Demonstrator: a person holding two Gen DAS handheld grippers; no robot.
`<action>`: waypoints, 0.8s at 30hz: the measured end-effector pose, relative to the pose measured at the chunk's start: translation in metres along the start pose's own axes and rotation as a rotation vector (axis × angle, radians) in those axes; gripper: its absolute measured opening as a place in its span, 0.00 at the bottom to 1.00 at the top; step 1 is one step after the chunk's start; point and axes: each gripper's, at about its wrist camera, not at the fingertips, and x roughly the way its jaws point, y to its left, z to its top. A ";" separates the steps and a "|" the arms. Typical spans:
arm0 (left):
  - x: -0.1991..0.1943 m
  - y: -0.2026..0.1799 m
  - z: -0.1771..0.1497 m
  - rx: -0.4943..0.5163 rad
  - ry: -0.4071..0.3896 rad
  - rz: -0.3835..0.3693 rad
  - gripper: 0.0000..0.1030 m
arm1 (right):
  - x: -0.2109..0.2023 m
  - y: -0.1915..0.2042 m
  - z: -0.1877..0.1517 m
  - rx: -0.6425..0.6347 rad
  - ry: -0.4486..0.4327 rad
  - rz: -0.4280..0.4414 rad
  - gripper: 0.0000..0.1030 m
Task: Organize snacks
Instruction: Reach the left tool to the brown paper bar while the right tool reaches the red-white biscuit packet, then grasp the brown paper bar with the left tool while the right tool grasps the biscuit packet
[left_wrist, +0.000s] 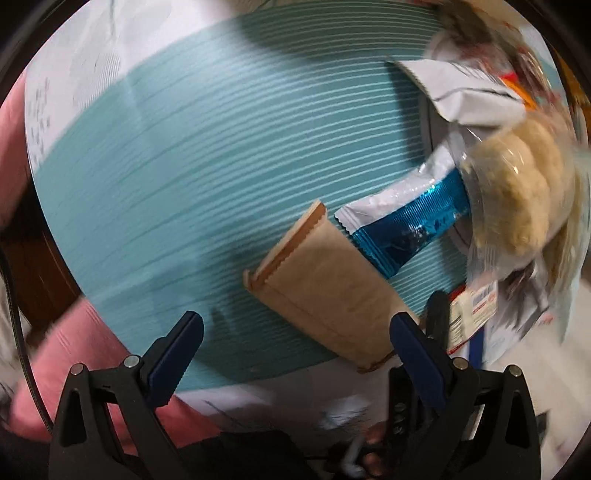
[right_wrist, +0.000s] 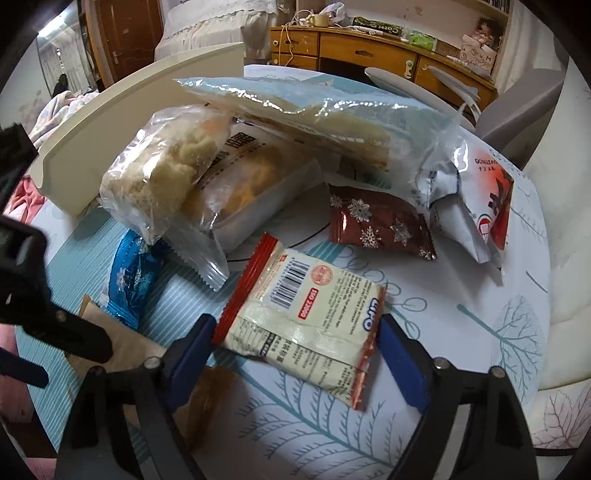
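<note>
My right gripper (right_wrist: 297, 332) stands open around a cream packet with red ends and a barcode (right_wrist: 306, 321), which lies flat on the leaf-print tablecloth (right_wrist: 480, 295). The blue pads sit right at the packet's two sides, and I see no squeeze on it. My left gripper (left_wrist: 295, 332) is open and points down at the teal ribbed mat (left_wrist: 184, 184). A brown paper packet (left_wrist: 325, 295) lies between its fingers, close to the right one and untouched. Beyond it lies a blue foil packet (left_wrist: 406, 225), partly under a clear bag of pale crumbly snack (left_wrist: 517, 192).
A pile of snacks fills the table's middle: the crumbly bag (right_wrist: 159, 173), a long clear bag (right_wrist: 314, 110), a dark red snowflake packet (right_wrist: 376, 221) and a white-and-red pouch (right_wrist: 480, 195). A cream tray (right_wrist: 129, 103) stands behind. Pink cloth (left_wrist: 74, 350) borders the mat.
</note>
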 end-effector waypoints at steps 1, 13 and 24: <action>0.002 0.000 -0.001 -0.025 0.001 -0.010 0.98 | -0.001 -0.001 0.000 -0.008 0.001 0.003 0.79; 0.023 -0.008 -0.011 -0.195 -0.005 0.024 0.94 | -0.018 -0.023 -0.018 0.038 0.032 0.040 0.71; 0.022 0.002 -0.012 -0.240 -0.006 0.015 0.66 | -0.042 -0.041 -0.030 0.098 0.030 0.031 0.71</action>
